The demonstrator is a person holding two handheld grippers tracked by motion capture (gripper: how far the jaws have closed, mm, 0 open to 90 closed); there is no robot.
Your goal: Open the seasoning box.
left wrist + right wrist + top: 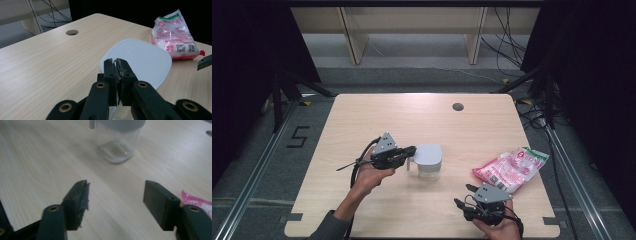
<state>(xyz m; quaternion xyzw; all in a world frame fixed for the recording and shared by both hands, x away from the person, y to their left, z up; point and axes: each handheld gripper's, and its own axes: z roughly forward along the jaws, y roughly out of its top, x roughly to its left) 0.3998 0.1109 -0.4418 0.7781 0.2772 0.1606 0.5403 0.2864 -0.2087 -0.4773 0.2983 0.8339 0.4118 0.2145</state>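
Two grippers are over the counter [362, 120]. From the high view, the left gripper [411, 150] sits at the handle side of a clear container [429, 167] w/ a grey lid [430, 154], which stands upright about mid-counter. The right gripper [465, 195] hangs near the front edge, well apart from the container, just beside a pink-and-white bag [511, 169] lying flat toward the right side.

The left gripper view gives what the high view can't: its fingers [110, 75] are clenched together right at the rim of the lid [140, 60], w/ something thin pinched between the pads (looks like the lid's edge or tab, can't tell which). The bag [175, 37] lies beyond the lid, printing and a small code patch readable there but not from above. A cable hole [72, 32] in the counter shows far left.

The right gripper view looks along the counter at the container's see-through body [116, 147], lid cut off at the top, a whitish residue at the base (not visible from above). Its fingers [77, 197] stand apart, released, nothing between them, just bare wood; the left pad looks frayed. A pink corner of the bag [192, 198] peeks beside the right finger.
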